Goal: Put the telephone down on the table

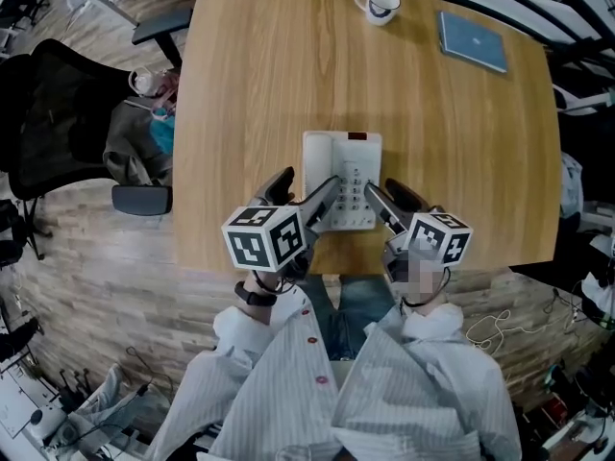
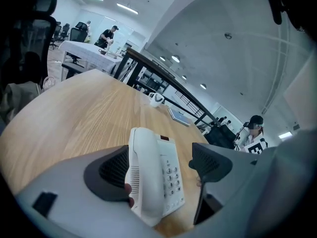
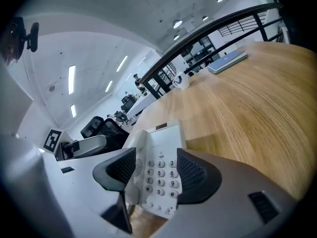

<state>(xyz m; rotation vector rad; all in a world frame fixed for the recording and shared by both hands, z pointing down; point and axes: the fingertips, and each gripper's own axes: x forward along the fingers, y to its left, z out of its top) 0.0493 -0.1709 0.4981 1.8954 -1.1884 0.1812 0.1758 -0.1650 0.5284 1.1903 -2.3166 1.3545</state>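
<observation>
A white push-button telephone (image 1: pixel 342 166) lies flat on the wooden table (image 1: pixel 250 75) near its front edge, handset on the left side. My left gripper (image 1: pixel 312 177) hangs open at the phone's near left corner, one finger over the handset. In the left gripper view the telephone (image 2: pixel 153 175) shows between the wide-apart pads of the left gripper (image 2: pixel 161 167), with a gap at the right pad. My right gripper (image 1: pixel 379 184) is open at the near right corner. In the right gripper view the telephone (image 3: pixel 158 170) sits just beyond the right gripper (image 3: pixel 156 171).
A white cup (image 1: pixel 378 4) and a blue notebook (image 1: pixel 473 41) lie at the table's far side. A black office chair (image 1: pixel 53 113) with bags stands left of the table. The person's lap is just below the front edge.
</observation>
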